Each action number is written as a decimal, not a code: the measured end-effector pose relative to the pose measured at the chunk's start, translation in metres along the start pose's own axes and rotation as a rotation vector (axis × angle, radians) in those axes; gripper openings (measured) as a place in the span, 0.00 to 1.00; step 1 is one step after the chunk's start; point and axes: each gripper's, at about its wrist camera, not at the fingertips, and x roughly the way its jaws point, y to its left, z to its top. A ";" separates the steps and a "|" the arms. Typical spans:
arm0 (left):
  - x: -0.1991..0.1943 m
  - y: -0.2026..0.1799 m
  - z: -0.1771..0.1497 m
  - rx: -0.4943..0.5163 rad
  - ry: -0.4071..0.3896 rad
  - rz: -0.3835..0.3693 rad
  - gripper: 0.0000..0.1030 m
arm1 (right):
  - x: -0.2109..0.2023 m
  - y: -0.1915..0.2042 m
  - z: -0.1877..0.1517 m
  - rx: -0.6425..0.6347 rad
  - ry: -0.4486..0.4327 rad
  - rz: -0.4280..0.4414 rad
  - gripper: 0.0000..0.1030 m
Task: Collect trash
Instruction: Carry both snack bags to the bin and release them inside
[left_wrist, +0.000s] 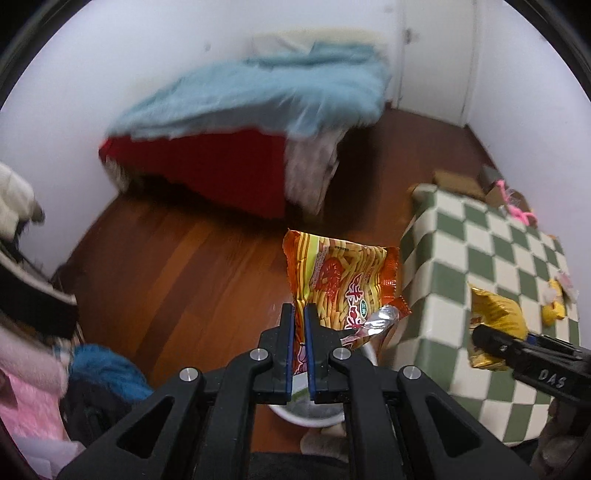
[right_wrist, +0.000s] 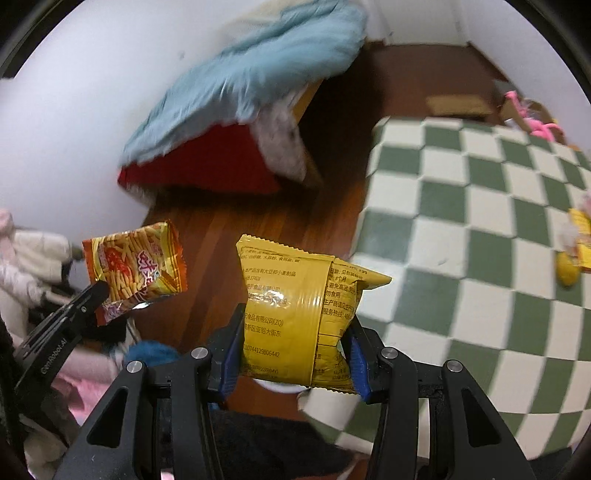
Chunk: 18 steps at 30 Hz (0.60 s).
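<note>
My left gripper (left_wrist: 299, 314) is shut on an orange snack wrapper (left_wrist: 343, 280) and holds it above the wooden floor; the wrapper also shows in the right wrist view (right_wrist: 136, 273). My right gripper (right_wrist: 295, 332) is shut on a yellow snack bag (right_wrist: 299, 310), held in the air beside the checkered table; the bag also shows in the left wrist view (left_wrist: 493, 325). A white round bin rim (left_wrist: 306, 415) lies below my left fingers. More yellow wrappers (right_wrist: 576, 251) lie on the table at the right.
A table with a green-and-white checkered cloth (right_wrist: 480, 229) fills the right. A bed with a blue blanket (left_wrist: 258, 96) and red side stands behind. Clothes (left_wrist: 33, 369) pile at the left. Cardboard boxes (left_wrist: 458, 182) and a pink item (left_wrist: 517, 206) sit behind the table.
</note>
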 end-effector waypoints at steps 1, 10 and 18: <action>0.013 0.007 -0.004 -0.024 0.031 -0.012 0.03 | 0.014 0.003 -0.003 -0.010 0.023 -0.004 0.49; 0.114 0.041 -0.038 -0.137 0.275 -0.125 0.04 | 0.144 0.016 -0.018 -0.051 0.233 -0.084 0.49; 0.141 0.062 -0.050 -0.191 0.347 -0.153 0.17 | 0.200 0.028 -0.018 -0.075 0.319 -0.108 0.49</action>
